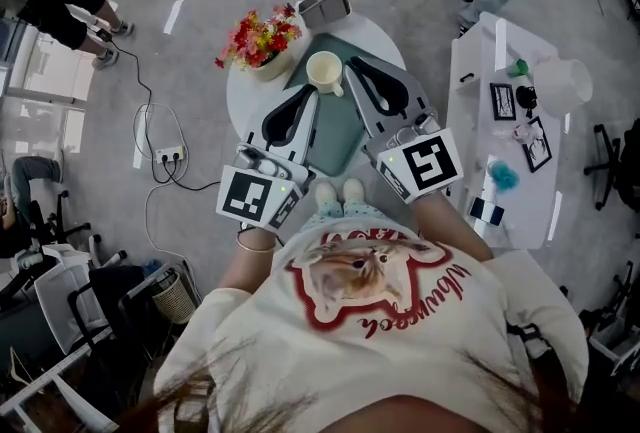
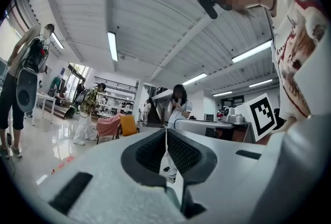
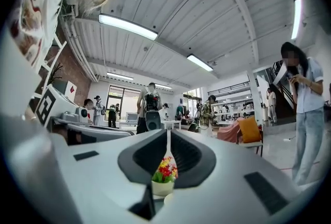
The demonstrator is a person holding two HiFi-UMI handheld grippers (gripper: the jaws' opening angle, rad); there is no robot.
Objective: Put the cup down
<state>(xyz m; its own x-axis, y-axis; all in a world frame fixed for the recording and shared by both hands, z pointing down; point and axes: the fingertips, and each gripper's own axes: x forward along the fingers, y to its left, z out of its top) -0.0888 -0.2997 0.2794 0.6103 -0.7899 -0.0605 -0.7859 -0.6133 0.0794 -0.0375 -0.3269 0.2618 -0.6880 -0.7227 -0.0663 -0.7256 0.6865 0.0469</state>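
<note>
Two tools, jaws pressed together, nothing held: left tool (image 1: pixel 300 103), right tool (image 1: pixel 356 68). One cup (image 1: pixel 324 71): cream, smooth, round, upright on a dark green mat (image 1: pixel 338 136) on the round white surface (image 1: pixel 240 99). It stands just ahead between both tips, nearer the right tool, apparently already set down. One flower pot (image 1: pixel 258 43) stands beside it, leftward.

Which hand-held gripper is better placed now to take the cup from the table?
Probably right. The right hand-held gripper lies with its tip beside the cup, and its view faces the flowers; the left hand-held gripper looks away from them. Both are shut.
</note>
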